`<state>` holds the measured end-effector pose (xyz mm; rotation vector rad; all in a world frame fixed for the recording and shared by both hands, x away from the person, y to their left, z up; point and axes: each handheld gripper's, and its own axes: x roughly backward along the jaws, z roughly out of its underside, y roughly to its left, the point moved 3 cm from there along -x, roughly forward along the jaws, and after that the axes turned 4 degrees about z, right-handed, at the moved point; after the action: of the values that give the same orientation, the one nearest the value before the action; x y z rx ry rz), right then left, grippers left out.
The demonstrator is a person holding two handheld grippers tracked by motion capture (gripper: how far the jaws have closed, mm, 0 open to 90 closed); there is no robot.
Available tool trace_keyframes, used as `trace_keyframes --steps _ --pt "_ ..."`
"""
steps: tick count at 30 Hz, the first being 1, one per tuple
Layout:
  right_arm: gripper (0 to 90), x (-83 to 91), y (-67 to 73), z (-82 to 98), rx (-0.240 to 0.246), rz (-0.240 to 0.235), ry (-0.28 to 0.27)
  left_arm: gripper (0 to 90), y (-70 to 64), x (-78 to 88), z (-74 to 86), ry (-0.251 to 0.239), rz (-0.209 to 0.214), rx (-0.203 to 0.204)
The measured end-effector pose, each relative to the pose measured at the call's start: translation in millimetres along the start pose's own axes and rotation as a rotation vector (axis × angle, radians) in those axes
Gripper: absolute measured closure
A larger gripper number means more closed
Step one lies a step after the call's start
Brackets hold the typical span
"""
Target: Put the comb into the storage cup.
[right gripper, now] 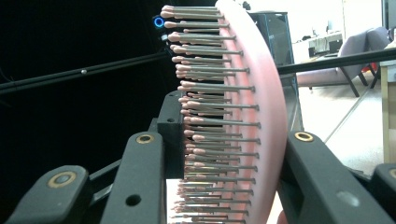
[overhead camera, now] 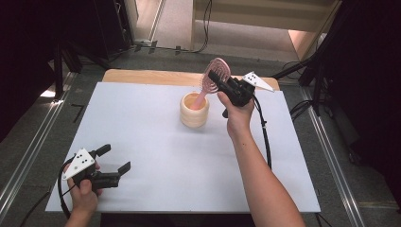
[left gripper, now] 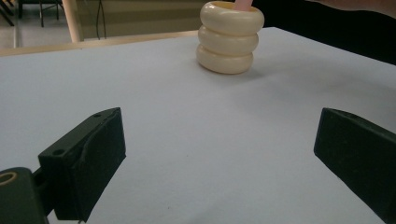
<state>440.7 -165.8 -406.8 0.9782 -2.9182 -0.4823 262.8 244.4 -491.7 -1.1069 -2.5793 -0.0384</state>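
pink plastic hairbrush (overhead camera: 215, 75) stood handle-down in the cream ribbed cup (overhead camera: 194, 110) — right gripper (overhead camera: 218, 79) clamped on its bristled head, probably steadying it — left gripper (overhead camera: 115, 159) rested spread apart, idle.

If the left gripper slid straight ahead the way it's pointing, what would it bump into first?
Probably the cream cup. The left gripper, jaws wide open, faces bare table, with the cup a little right of centre ahead, so it might just slip past on the left.

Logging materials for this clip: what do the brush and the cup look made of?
Brush: likely matte pink plastic, with thin metal-looking pins tipped pink. Cup: cream, smooth with a soft sheen over three rounded rings, so probably ceramic or plastic; I can't tell which.
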Motion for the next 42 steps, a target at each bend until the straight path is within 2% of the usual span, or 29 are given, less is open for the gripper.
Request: trace_keyframes --steps 12,23,42 --pt "61.7 -2.3 -7.8 17.4 -0.015 0.026 0.029 2.7 0.3 0.1 0.0 0.003 0.001 -0.001" --pt "61.7 -5.0 -5.1 23.4 -0.006 0.021 0.046 2.7 0.0 0.1 0.0 0.002 0.004 -0.002" --pt "61.7 -7.7 -6.8 37.1 -0.02 0.036 0.078 2.7 0.0 0.2 0.0 0.003 0.003 -0.003"
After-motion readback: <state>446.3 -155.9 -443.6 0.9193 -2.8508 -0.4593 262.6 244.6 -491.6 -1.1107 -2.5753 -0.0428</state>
